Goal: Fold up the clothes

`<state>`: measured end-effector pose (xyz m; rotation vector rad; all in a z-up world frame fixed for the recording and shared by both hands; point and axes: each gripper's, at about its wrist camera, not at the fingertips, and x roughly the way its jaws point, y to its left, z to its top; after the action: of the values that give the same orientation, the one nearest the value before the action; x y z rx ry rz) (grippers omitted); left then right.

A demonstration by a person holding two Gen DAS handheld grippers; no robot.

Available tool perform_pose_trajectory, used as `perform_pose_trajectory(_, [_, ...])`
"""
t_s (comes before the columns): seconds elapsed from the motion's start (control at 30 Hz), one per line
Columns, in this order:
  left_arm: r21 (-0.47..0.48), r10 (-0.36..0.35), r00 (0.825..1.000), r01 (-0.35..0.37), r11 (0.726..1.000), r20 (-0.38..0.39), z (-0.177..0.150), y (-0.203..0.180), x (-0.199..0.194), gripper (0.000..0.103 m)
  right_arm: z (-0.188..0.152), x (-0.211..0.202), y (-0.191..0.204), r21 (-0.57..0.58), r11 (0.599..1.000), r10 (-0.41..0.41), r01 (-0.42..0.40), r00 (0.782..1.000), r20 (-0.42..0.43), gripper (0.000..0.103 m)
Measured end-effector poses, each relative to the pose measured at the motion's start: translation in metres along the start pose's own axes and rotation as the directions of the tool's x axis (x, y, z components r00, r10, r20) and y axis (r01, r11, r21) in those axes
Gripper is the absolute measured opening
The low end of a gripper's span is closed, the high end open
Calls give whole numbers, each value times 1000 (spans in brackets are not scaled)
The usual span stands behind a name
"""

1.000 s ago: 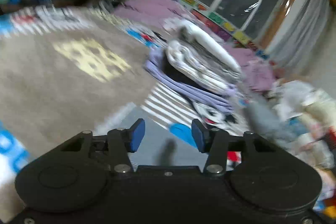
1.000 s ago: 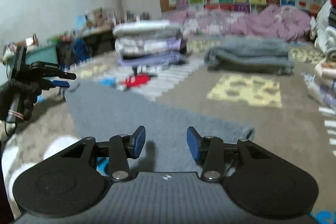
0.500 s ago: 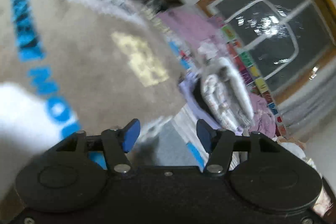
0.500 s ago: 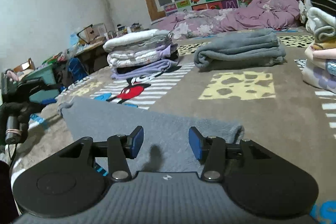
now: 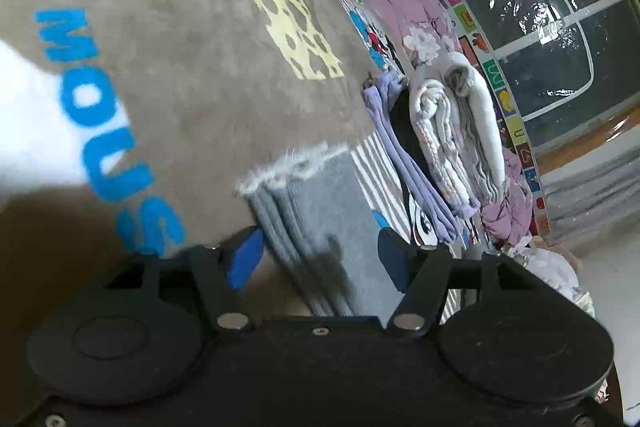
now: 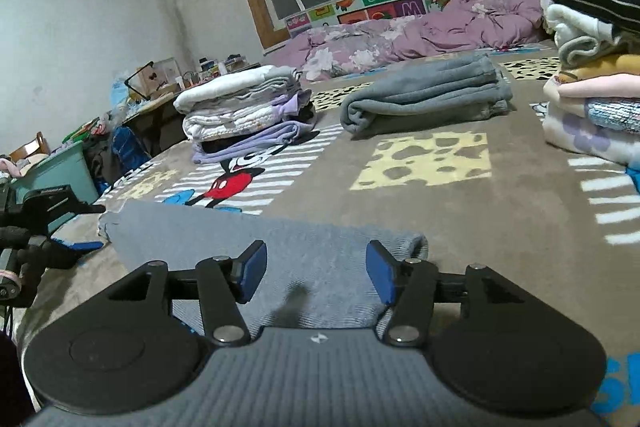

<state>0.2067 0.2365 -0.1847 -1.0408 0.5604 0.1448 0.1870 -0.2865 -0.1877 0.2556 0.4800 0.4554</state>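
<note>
Plainly both tools gape empty: left tool, right tool; grey garment near edge hidden beneath.

Two stacks of folded clothes, one folded grey blanket.

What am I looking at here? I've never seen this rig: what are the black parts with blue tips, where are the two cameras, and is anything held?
Each picture comes from a camera on a handheld two-finger gripper, looking along its fingers. The left gripper and right gripper are both open, holding nothing, each poised over a grey garment lying flat on the cartoon carpet. Further off sit a stack of folded clothes and a folded grey blanket. The left gripper also shows at the right camera's left edge.
</note>
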Motion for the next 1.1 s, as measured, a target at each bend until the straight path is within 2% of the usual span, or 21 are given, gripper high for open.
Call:
perform_pose_trajectory(0.13, [12,4,1000,-4,1000,8,2,-4,10,63,-2,7,-4,13,1000,11,-11,1000,-11,56])
perform_pose_trajectory(0.27, [81,42,999,-44,996,31,-1,-15,18,59,-3,10,-9,38,999,32,-31,999,-9,56])
perform_pose_trajectory(0.3, [106,61,997,-64,992,38,-2,-18,20,51,-3,11,-10,44,998,36,-35,999,-10,56])
perform_pose_trajectory(0.37, [153,85,995,-92,984,48,-3,-23,22,47,-3,13,-11,48,998,39,-39,999,-11,56])
perform_pose_trajectory(0.4, [173,93,994,-101,980,52,-4,-25,23,31,-3,13,-11,50,998,41,-40,999,-12,56])
perform_pose_trajectory(0.43, [182,96,994,-105,978,59,-3,-25,23,24,-3,13,-11,52,998,43,-42,999,-12,57])
perform_pose_trajectory(0.47, [176,74,995,-84,981,61,-2,-23,23,18,-3,13,-12,54,998,44,-44,999,-11,56])
perform_pose_trajectory(0.53, [166,26,996,-40,985,83,-2,-23,15,17,-3,12,-13,62,997,50,-49,999,-10,57])
perform_pose_trajectory(0.63, [251,-46,990,11,968,135,-10,-42,-5,16,-1,9,-15,81,995,60,-59,998,-7,56])
perform_pose_trajectory(0.77, [401,-130,975,47,915,182,-29,-79,-34,16,1,4,-19,122,990,78,-78,997,6,56])
perform_pose_trajectory(0.83, [473,-168,966,56,879,198,-43,-99,-47,16,2,2,-23,160,983,93,-94,996,16,57])
perform_pose_trajectory(0.93, [575,-219,953,61,816,210,-73,-127,-61,16,1,-3,-34,251,959,125,-130,991,39,57])
perform_pose_trajectory(1.1, [730,-278,941,52,682,193,-127,-173,-72,16,-1,-14,-56,420,884,175,-204,979,108,57])
